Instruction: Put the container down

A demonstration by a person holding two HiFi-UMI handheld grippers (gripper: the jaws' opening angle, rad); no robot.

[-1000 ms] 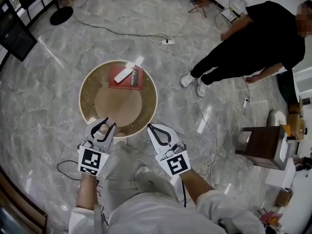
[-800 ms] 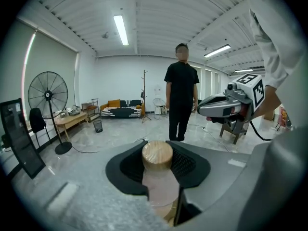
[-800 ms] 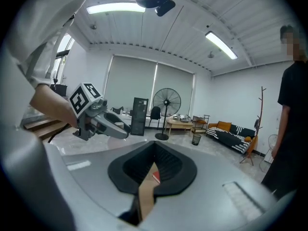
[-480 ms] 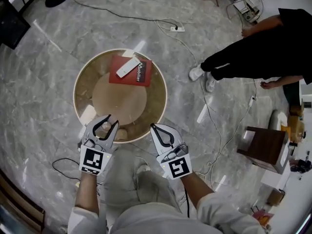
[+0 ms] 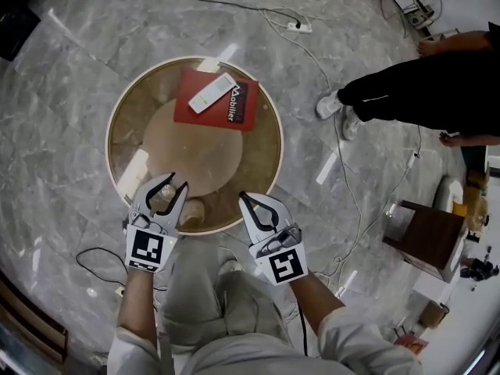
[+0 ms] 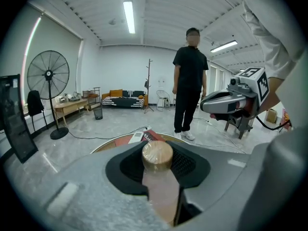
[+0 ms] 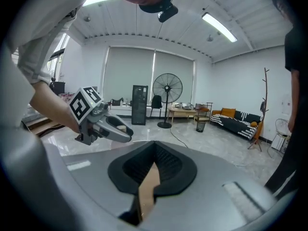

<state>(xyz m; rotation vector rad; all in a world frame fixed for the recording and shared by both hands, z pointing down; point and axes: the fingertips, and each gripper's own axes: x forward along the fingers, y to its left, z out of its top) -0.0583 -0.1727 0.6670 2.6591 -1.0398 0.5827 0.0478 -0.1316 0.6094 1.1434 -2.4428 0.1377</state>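
The container (image 5: pixel 162 201) is a small clear jar with a round cork lid (image 6: pixel 156 153). My left gripper (image 5: pixel 167 183) is shut on it and holds it over the near edge of the round wooden table (image 5: pixel 125 116). In the left gripper view the jar sits between the dark pads (image 6: pixel 192 165), lid pointing forward. My right gripper (image 5: pixel 245 200) hangs just off the table's near right rim, jaws together with nothing in them; in the right gripper view the pads (image 7: pixel 166 165) meet.
On the table's far side lie a red book (image 5: pixel 234 109) and a white remote (image 5: pixel 212 93). A small tan object (image 5: pixel 192 211) sits at the near edge. A person in black (image 5: pixel 437 92) stands at the right. A brown side table (image 5: pixel 426 237) and cables (image 5: pixel 348 186) are on the floor.
The table has come closer and lower in the head view. Both grippers have moved slightly forward towards its near edge. The left gripper has kept hold of the jar.
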